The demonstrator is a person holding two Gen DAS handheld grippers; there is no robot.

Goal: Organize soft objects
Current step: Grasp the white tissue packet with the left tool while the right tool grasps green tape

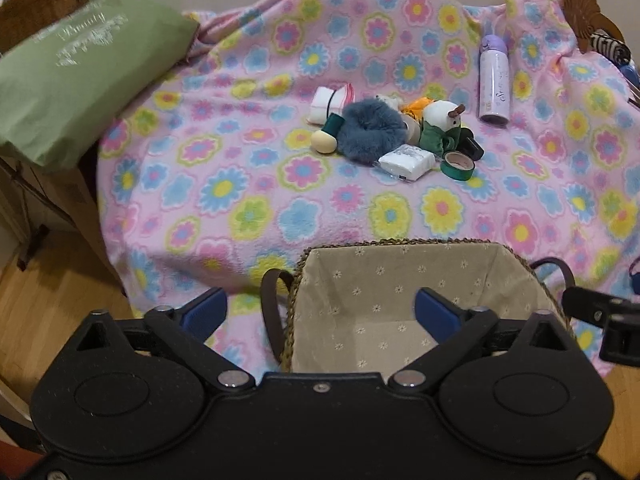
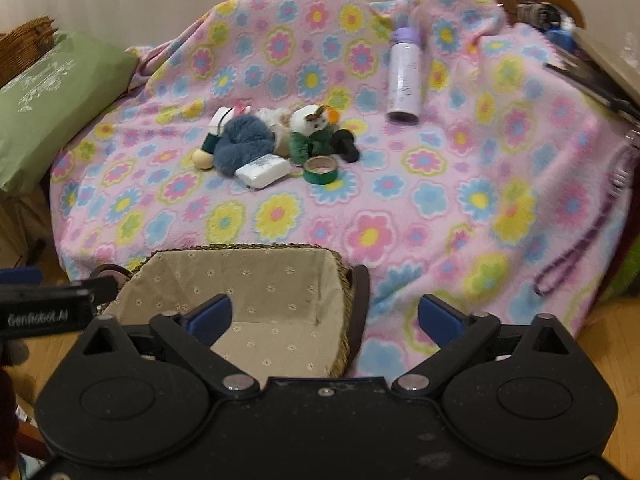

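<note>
Soft objects (image 1: 374, 134) lie heaped mid-blanket (image 1: 240, 200); the lined basket (image 1: 400, 280) at its near edge is empty. We hold both grippers (image 1: 320, 308) (image 2: 324, 316) unloaded, fingers apart; sorting remains.

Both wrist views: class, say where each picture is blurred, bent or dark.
Left wrist view: the green cushion is smeared at the left edge, the pile's blue pompom fairly crisp, the floral blanket bulges, corners black. Right wrist view: softer all over, the lilac bottle and the blanket's right side smeared; even light, no glare.
</note>
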